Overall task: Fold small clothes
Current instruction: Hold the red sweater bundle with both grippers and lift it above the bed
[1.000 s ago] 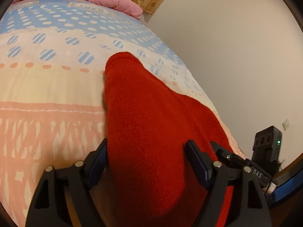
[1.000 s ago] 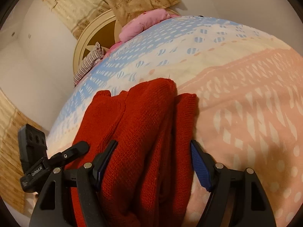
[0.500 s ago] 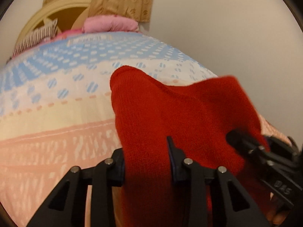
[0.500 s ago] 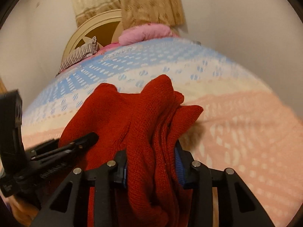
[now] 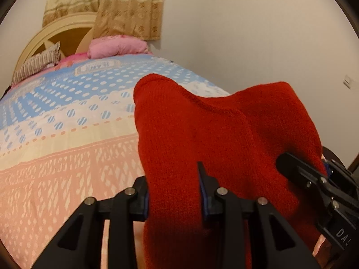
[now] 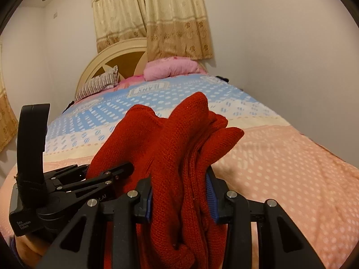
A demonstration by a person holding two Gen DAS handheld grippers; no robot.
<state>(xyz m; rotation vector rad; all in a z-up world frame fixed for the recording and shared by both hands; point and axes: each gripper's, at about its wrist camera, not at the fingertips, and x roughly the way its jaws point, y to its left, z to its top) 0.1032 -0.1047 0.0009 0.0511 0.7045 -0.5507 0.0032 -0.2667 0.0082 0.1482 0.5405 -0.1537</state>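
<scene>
Looking along the left tool, I see its two black fingers pinched onto a red knitted garment, the blue pads pressed into the wool on either side; those jaws have just been closing, with the knit between them. The garment rises in a hump ahead of the tool, above the bed, and stretches across to the right, where the right tool bites into its far edge. Under it lies a bedspread with blue dots at the far end, a cream band, then a pink patterned stretch nearest me. At the head of the bed sit a pink pillow and a striped cushion against a rounded cream headboard, with a beige curtain hanging on the wall behind.

From the right tool's own view, its fingers clamp a thick bunch of the same red knitted garment, several folds gathered between the blue pads; these jaws too have just been closing on the cloth. The bunch stands up above the bed. To the left, the left tool grips the garment's other side, a person's hand partly visible beneath it at the lower left edge. The pink pillow and striped cushion lie by the headboard.
</scene>
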